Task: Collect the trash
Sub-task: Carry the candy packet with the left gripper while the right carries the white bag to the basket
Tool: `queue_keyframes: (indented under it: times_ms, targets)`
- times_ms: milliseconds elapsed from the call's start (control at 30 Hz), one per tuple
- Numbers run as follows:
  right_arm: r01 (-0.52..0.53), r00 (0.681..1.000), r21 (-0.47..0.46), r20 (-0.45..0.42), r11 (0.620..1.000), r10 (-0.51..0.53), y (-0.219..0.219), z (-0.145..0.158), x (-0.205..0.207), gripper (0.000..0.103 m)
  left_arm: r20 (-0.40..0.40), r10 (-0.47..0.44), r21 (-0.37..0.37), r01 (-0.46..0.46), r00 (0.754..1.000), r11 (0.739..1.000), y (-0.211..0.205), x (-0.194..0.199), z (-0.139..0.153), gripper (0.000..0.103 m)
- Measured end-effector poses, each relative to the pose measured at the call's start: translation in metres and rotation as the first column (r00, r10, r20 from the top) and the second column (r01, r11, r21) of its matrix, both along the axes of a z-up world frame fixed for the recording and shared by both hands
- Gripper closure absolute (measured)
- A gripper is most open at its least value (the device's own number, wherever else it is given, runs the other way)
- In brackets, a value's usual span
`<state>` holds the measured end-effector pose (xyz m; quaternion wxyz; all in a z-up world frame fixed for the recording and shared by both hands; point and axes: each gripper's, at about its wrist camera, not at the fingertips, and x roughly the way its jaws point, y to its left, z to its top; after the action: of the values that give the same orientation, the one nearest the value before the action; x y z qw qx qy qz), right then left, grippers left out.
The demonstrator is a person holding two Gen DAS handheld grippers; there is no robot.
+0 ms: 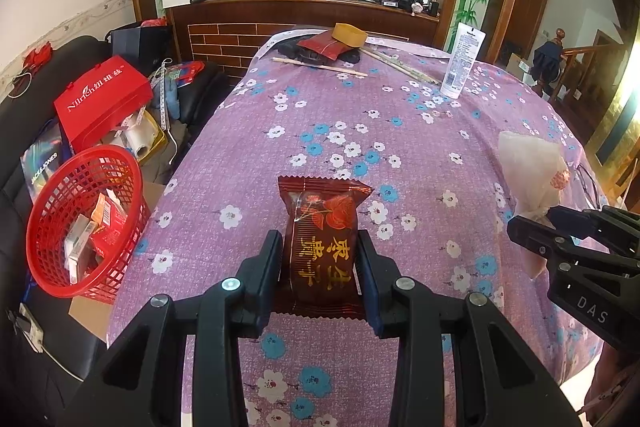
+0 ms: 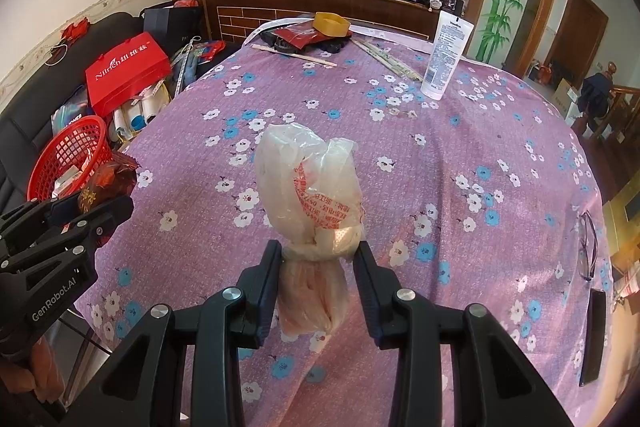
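Over the near edge of the tabletop (image 1: 400, 115), covered in a purple flowered cloth, two claws each hold one piece of trash. The left claw (image 1: 319, 259) is closed partway onto one dark red snack wrapper (image 1: 322, 243), its two fingers pressing the wrapper's long sides; the wrapper's long axis runs along the fingers, its crimped end pointing toward the far edge. The right claw (image 2: 318, 259) is closed to a similar width on one knotted plastic bag (image 2: 310, 183), gripping it at the knot, with the puffed, red-printed part pointing away toward the far edge and the tail lying back between the fingers. One red basket (image 1: 86, 219) sits off the left edge, with boxes and cartons in it. Near the far edge stand one white tube (image 1: 462, 65) and one roll of tape (image 1: 350, 35).
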<state>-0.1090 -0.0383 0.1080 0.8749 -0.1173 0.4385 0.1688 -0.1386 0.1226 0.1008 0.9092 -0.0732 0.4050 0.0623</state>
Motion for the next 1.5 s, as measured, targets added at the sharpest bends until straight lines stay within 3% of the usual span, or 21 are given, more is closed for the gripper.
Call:
queue_keyframes:
  times_ms: [533, 933, 1233, 1500]
  targets:
    - [-0.018, 1.000, -0.006, -0.007, 1.000, 0.018, 0.009, -0.003, -0.002, 0.063, -0.001, 0.028, -0.011, -0.028, 1.000, 1.000, 0.007, -0.008, -0.001, 0.068]
    - [-0.084, 0.996, -0.006, -0.026, 0.996, 0.083, 0.041, -0.005, -0.004, 0.063, 0.012, 0.111, -0.025, -0.111, 0.994, 0.994, 0.043, -0.023, 0.003, 0.068]
    - [-0.217, 0.971, 0.085, -0.081, 0.972, 0.224, 0.102, 0.009, 0.006, 0.063, 0.064, 0.273, -0.048, -0.270, 0.960, 0.962, 0.127, -0.044, 0.024, 0.068]
    - [-0.366, 0.909, 0.203, -0.130, 0.908, 0.396, 0.203, 0.024, 0.011, 0.063, 0.020, 0.411, -0.063, -0.409, 0.911, 0.910, 0.216, -0.068, 0.013, 0.068]
